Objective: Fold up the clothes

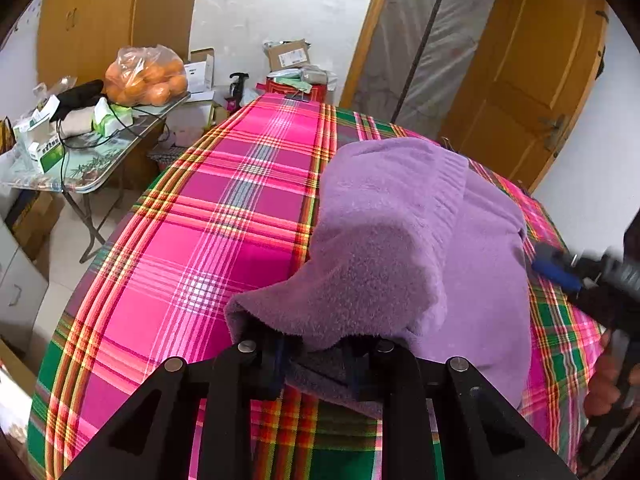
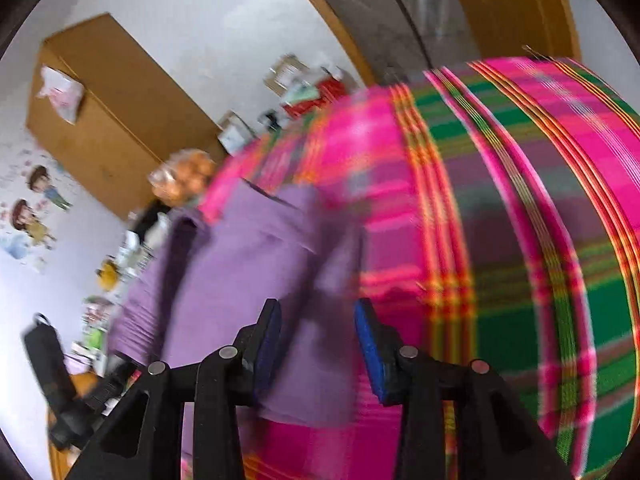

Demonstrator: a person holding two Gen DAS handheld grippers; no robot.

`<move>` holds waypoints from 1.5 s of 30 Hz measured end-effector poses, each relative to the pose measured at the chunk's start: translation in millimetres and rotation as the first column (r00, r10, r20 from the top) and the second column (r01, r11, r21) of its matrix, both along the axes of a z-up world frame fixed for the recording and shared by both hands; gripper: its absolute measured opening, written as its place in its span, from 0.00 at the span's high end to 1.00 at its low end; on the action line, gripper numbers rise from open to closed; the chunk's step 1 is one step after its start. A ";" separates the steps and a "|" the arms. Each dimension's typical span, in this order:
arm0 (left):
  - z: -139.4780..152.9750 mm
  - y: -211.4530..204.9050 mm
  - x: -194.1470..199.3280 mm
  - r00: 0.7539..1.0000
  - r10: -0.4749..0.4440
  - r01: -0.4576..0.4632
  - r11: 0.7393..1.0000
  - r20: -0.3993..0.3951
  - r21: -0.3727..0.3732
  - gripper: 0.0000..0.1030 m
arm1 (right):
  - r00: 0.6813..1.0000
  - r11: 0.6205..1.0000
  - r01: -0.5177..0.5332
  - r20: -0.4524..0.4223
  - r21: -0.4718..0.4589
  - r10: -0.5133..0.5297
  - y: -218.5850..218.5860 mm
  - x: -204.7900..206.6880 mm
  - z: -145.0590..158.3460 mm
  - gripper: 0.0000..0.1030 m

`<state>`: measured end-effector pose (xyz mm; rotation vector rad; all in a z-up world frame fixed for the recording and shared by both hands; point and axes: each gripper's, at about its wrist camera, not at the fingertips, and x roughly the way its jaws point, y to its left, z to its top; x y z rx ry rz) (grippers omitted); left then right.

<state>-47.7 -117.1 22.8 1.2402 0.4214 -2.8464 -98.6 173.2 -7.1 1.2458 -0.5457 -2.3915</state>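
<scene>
Bed under pink-green plaid cloth (image 1: 224, 216) fills room foreground. Purple fleece garment (image 1: 404, 248) lies bunched on plaid cloth, fuzzy, ribbed band across top. My left gripper (image 1: 316, 356) clenched on garment's near edge, fabric draped over fingers. My right gripper (image 2: 318, 328) released, blue pads spread, poised just above garment; view blurred. Beyond garment, side table (image 1: 100, 168) holds clear bag of oranges (image 1: 146, 76).
</scene>
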 end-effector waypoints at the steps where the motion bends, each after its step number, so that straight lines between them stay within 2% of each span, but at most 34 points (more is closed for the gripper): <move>1: -0.5 -1.3 -1.3 1.000 0.008 -0.008 1.000 0.004 0.004 0.79 | 1.000 1.000 0.001 0.000 0.013 -0.001 -0.4 0.4 -3.5 0.61; 8: -3.8 -3.7 -3.9 1.000 0.014 -0.014 1.000 0.015 0.003 0.80 | 0.999 0.990 -0.036 -0.022 0.135 0.040 -30.1 -9.7 -9.0 0.60; 13: -3.6 -4.9 -5.2 1.000 0.011 -0.011 1.000 0.022 0.001 0.80 | 0.999 0.989 -0.027 -0.042 0.144 0.033 -41.6 -14.2 -5.6 0.57; 14: -3.3 -4.9 -5.1 1.000 0.011 -0.011 1.000 0.021 0.000 0.80 | 0.998 0.989 -0.031 -0.045 0.148 0.038 -43.6 -14.2 -5.1 0.62; 15: -2.9 -4.9 -5.0 1.000 0.011 -0.011 1.000 0.021 -0.001 0.80 | 0.998 0.988 -0.037 -0.049 0.150 0.044 -45.3 -13.7 -4.6 0.73; 17: -2.2 -4.8 -4.8 1.000 0.012 -0.012 1.000 0.021 -0.003 0.80 | 0.997 0.990 -0.044 -0.058 0.132 0.052 -43.0 -10.0 -2.0 0.84; 20: -1.2 -4.8 -4.5 1.000 0.012 -0.012 1.000 0.020 -0.007 0.81 | 0.996 0.995 -0.037 -0.082 0.098 0.045 -39.5 -5.5 5.1 0.87; 22: -0.5 -4.8 -4.4 1.000 0.012 -0.012 1.000 0.020 -0.009 0.89 | 0.993 0.996 -0.030 -0.113 0.082 0.039 -39.6 -0.8 14.8 0.88; 25: 2.2 -4.6 -3.3 1.000 0.016 -0.016 1.000 0.012 -0.012 0.94 | 0.986 0.995 -0.027 -0.163 0.098 0.043 -41.5 7.8 30.2 0.88; 34: 25.0 -4.4 8.2 0.998 0.027 -0.026 1.000 -0.064 0.006 0.95 | 0.976 0.997 0.034 -0.218 0.073 -0.017 -11.9 23.6 54.0 0.89; 45: 49.3 18.3 31.4 0.988 -0.030 0.033 0.999 -0.152 0.017 0.96 | 0.956 0.987 0.155 -0.258 0.049 -0.137 37.2 29.7 70.6 0.89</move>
